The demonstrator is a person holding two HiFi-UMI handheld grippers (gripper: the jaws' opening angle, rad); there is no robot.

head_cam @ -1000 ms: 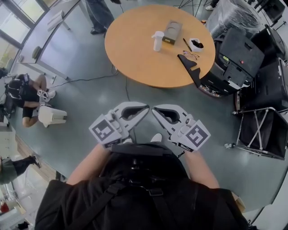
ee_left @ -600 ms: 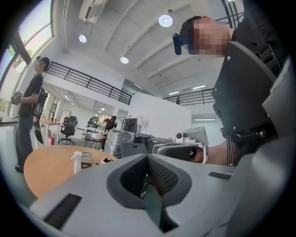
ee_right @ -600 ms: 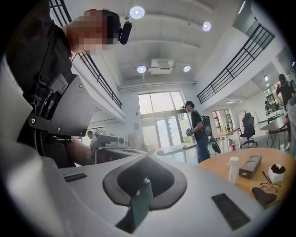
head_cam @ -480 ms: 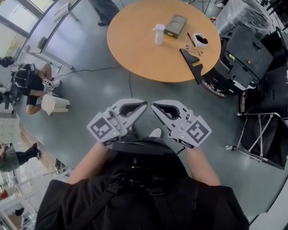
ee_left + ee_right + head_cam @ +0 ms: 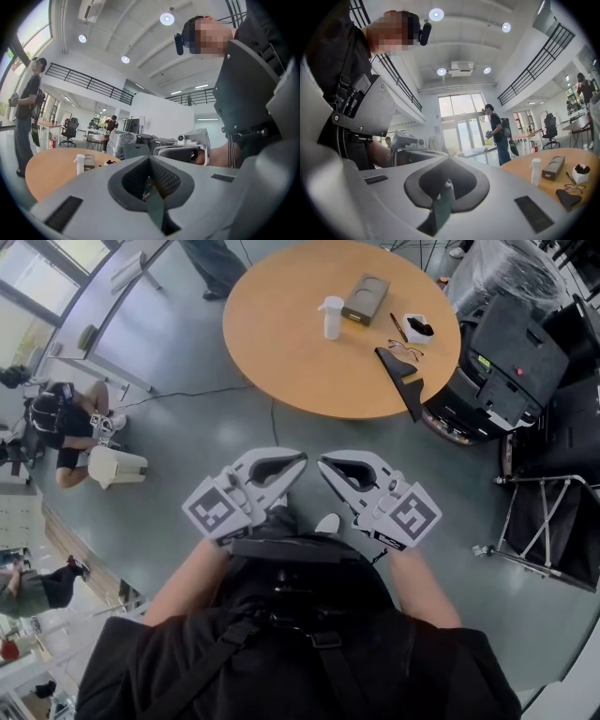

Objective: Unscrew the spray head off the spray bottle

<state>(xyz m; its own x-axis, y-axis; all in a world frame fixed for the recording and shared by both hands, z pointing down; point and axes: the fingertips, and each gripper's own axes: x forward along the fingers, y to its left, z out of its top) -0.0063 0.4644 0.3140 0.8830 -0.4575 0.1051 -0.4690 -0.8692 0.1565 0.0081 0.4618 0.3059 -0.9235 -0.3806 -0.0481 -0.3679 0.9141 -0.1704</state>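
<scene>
The white spray bottle (image 5: 330, 317) stands upright with its spray head on, on the round wooden table (image 5: 281, 343), far ahead of me. It also shows small in the left gripper view as the spray bottle (image 5: 80, 164) and in the right gripper view as the spray bottle (image 5: 536, 171). My left gripper (image 5: 300, 459) and right gripper (image 5: 322, 463) are held side by side before my chest, over the floor and well short of the table. Both are shut with nothing between their jaws, as the left gripper (image 5: 150, 158) and the right gripper (image 5: 449, 160) show in their own views.
Beside the bottle on the table lie a grey box (image 5: 366, 298), a small white holder (image 5: 418, 326), glasses (image 5: 401, 349) and a black wedge (image 5: 403, 381). Black cases (image 5: 506, 362) and a folding frame (image 5: 544, 521) stand right. A seated person (image 5: 61, 427) and a white bin (image 5: 117, 465) are left.
The head view has shifted a little, so the table sits slightly higher in frame. Both grippers stay shut and together before my chest.
</scene>
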